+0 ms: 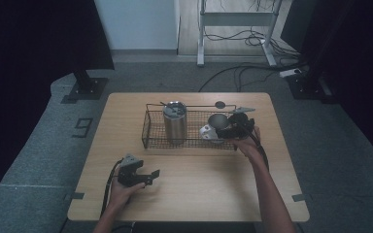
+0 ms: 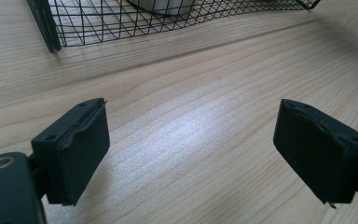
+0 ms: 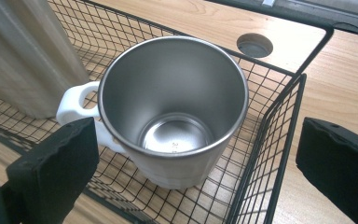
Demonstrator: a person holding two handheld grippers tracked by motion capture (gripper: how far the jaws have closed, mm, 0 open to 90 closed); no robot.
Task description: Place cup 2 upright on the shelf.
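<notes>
A black wire basket sits at the table's far middle. In it a tall steel tumbler stands at the left and a steel-lined mug with a white handle at the right. My right gripper is at the basket's right end. In the right gripper view the mug is upright and empty, and that gripper is open with a jaw on either side of it, not touching it. My left gripper rests low near the front left, open over bare wood.
A round cable hole lies in the tabletop behind the basket. The basket's near corner is beyond the left jaws. The tumbler stands close to the mug's handle side. Bare wood spreads across the table's front.
</notes>
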